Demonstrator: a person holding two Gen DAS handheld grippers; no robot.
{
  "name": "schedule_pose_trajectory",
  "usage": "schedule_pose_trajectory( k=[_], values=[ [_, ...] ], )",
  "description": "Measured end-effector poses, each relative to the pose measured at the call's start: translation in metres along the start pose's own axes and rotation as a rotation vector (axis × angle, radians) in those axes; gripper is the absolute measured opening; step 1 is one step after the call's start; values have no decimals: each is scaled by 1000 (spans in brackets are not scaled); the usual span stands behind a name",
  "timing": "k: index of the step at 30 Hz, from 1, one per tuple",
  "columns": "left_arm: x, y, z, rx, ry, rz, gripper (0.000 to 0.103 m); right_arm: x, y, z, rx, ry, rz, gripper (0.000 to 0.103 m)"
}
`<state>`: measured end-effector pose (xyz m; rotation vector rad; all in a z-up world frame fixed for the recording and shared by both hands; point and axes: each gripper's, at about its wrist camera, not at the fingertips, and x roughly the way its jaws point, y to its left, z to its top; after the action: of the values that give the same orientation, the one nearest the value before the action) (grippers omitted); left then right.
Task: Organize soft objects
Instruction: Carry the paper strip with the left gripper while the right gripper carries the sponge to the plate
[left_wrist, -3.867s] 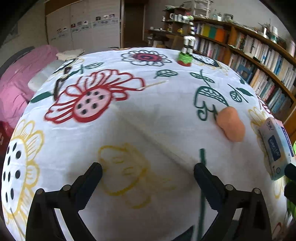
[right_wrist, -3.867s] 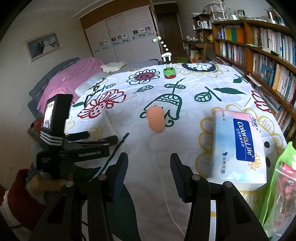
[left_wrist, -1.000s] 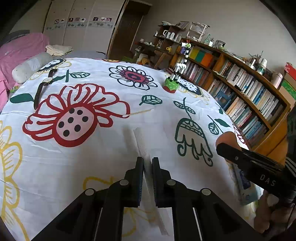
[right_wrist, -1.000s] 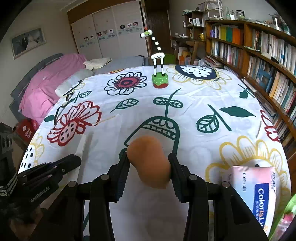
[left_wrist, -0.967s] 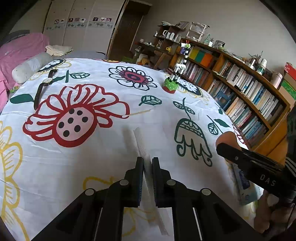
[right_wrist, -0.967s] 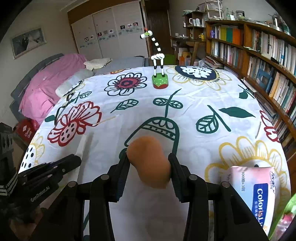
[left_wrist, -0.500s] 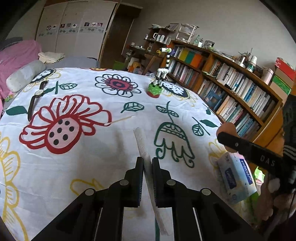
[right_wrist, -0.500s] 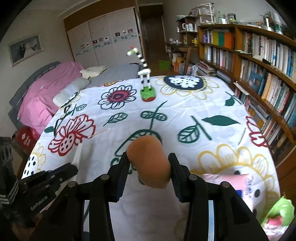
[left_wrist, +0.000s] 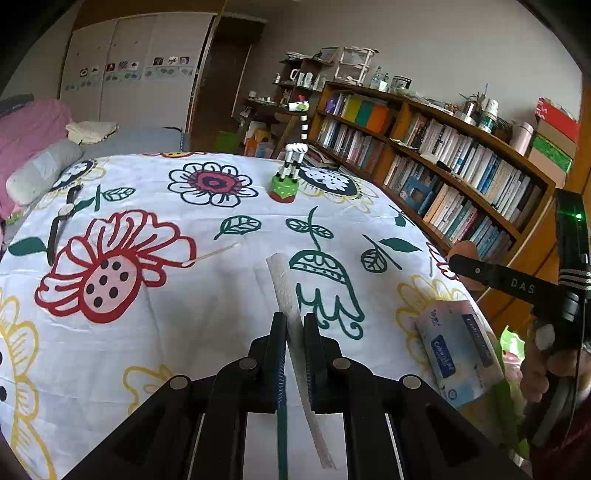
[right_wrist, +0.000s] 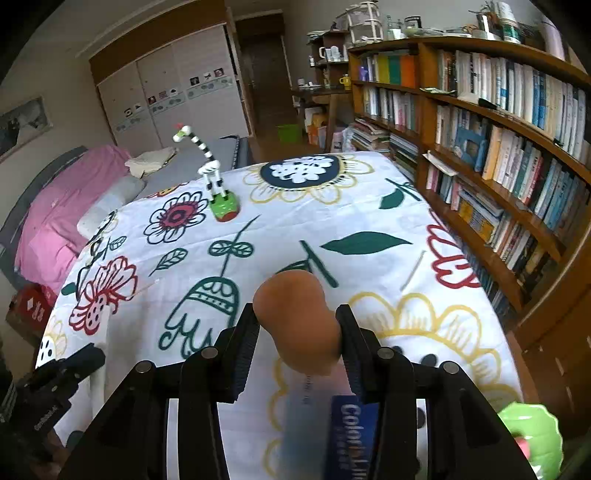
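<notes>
Sponge (right_wrist: 298, 321), orange and squashy, sits pinched at its waist in the right gripper (right_wrist: 297, 345), light and springy. Left gripper (left_wrist: 294, 354) is clamped fully on a limp white tissue strip (left_wrist: 291, 306), best held mid-length, above the bedspread (left_wrist: 207, 295).

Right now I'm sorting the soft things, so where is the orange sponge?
In the right wrist view, the orange sponge is clamped in the right gripper, lifted above the tissue pack near the floral sheet's bookshelf-side edge.

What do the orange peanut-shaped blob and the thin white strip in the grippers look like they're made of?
The orange peanut-shaped blob looks like soft foam or sponge: matte, rounded, no shine, pinched in the right gripper. The thin white strip looks like embossed tissue or paper towel, folded flat with a dimpled surface, clamped in the left gripper. Neither is certain by look alone.
</notes>
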<state>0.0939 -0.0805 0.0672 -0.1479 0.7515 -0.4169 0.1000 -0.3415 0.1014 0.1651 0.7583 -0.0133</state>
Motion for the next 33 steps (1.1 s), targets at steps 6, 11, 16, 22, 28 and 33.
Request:
schedule_pose_trajectory(
  k=[6,11,16,22,28,33],
  values=[
    [0,-14,2,32,-3,2,10,-11,-19,-3,14,-12,-15,44],
    [1,-27,3,61,-4,1,10,-22,-35,-7,30,-24,-23,44],
    [2,-42,5,93,-4,-1,10,-35,-53,-14,47,-36,-29,44],
    [2,-63,6,130,0,-17,10,-53,-75,-28,80,-41,-24,44],
    [3,-87,6,165,8,-54,10,-76,-104,-48,120,-44,-29,44],
    [6,-105,4,179,29,-102,10,-91,-126,-63,157,-43,-40,44]
  ],
)
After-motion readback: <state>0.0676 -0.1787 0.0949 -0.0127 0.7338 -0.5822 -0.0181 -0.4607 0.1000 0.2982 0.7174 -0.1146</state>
